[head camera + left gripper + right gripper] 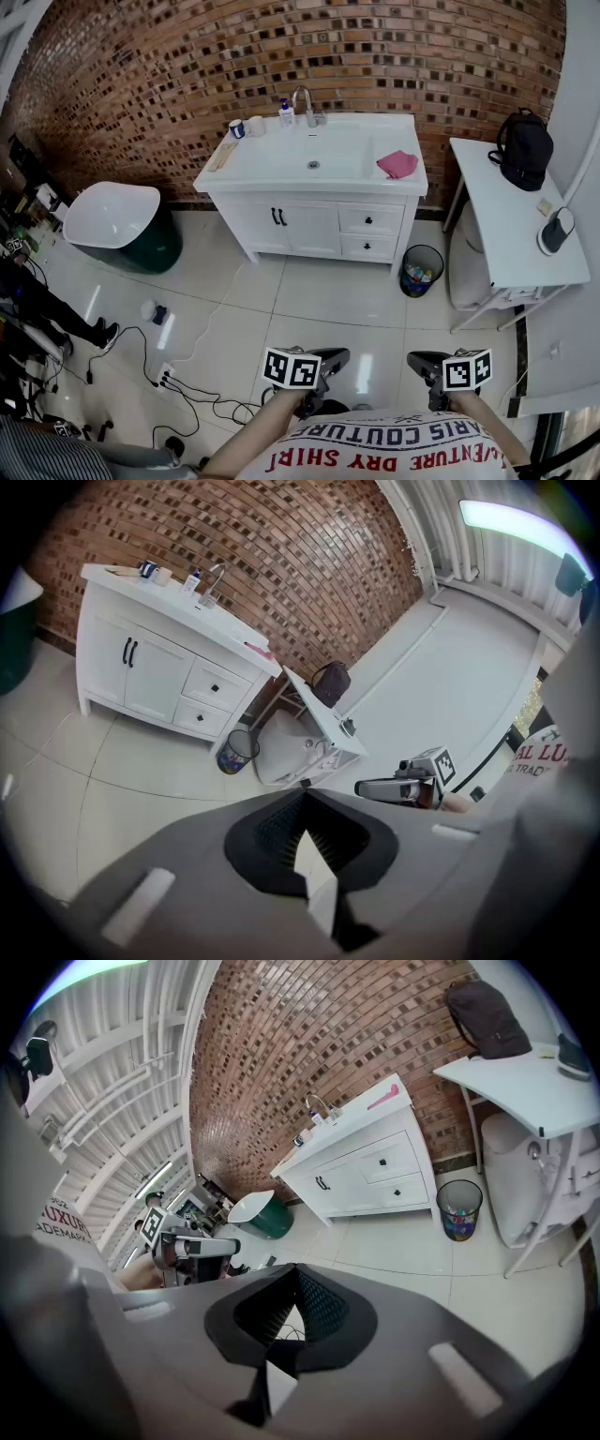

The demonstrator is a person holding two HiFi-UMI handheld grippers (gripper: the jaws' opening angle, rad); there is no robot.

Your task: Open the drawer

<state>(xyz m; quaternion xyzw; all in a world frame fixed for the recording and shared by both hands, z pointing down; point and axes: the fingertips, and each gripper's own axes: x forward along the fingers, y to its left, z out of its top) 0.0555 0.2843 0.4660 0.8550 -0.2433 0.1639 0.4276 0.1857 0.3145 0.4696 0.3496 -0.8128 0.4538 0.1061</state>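
Observation:
A white vanity cabinet [314, 220] stands against the brick wall, far ahead of me. On its right side are two drawers, both closed: an upper drawer [369, 219] and a lower drawer [367, 247], each with a small black knob. The left gripper view shows the same upper drawer [217, 686], as does the right gripper view [382, 1160]. My left gripper [337, 355] and right gripper [418, 360] are held close to my body above the tiled floor, well short of the cabinet. Both are shut with nothing between the jaws [305, 841] [295, 1321].
A small bin [421, 269] sits on the floor right of the cabinet. A white side table [506, 225] with a black backpack [523, 148] stands at the right. At the left is a white tub on a green base [117, 225], and cables [187, 384] trail across the floor.

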